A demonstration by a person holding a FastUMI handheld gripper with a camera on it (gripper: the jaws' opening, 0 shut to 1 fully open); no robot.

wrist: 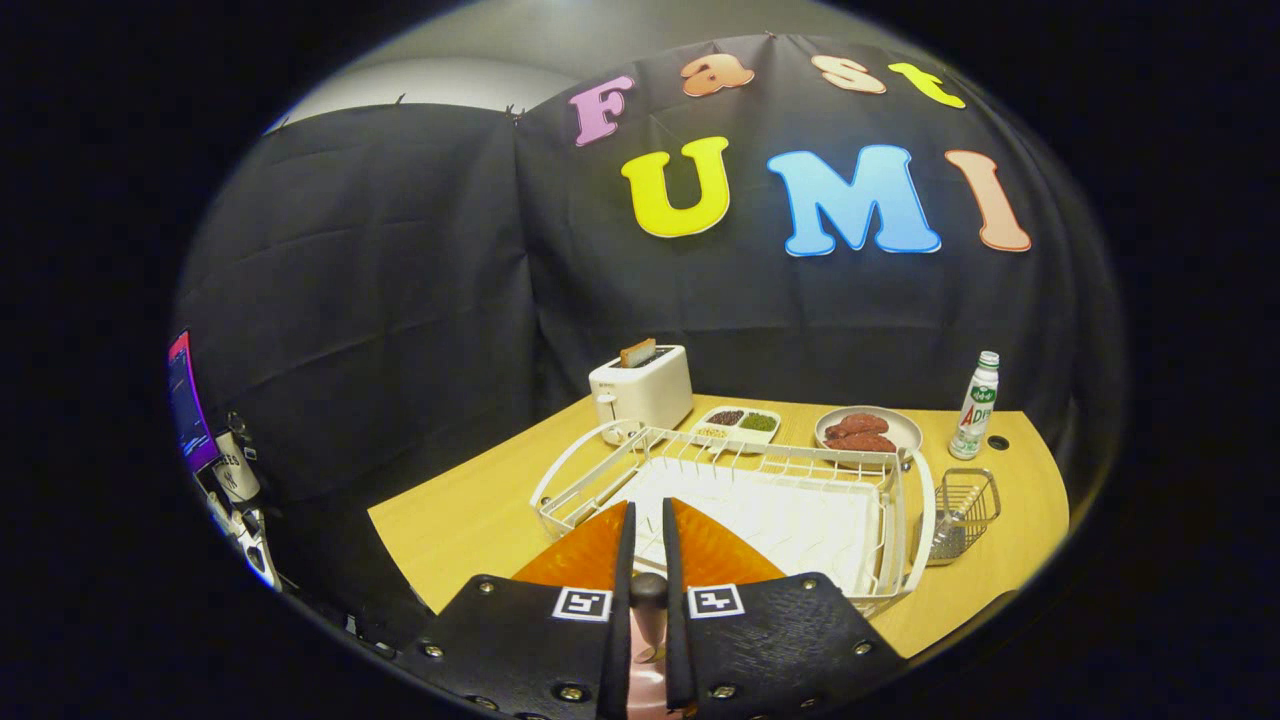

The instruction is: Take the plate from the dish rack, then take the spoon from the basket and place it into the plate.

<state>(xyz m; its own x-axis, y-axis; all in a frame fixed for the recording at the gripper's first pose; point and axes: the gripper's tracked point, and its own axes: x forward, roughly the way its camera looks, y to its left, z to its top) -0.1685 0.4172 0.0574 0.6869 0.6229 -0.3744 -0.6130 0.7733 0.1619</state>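
Observation:
My gripper point(648, 515) hangs over the near edge of the white wire dish rack point(905, 500). Its orange-backed fingers point(590, 555) stand close together. Low between them sits a pink spoon point(648, 640); its dark rounded end point(648, 588) pokes up, and both pads press on it. No plate stands in the rack's slots. To the right of the rack, beyond the fingers, is the small wire basket point(968, 505), with nothing sticking out of it. The rest of the spoon is hidden under the gripper body.
Behind the rack stand a white toaster point(642, 392) with a slice in it, a divided dish of beans point(740, 424), a grey plate of meat point(868, 430) and a small bottle point(977, 405). Bare wooden table point(460, 520) lies left of the rack.

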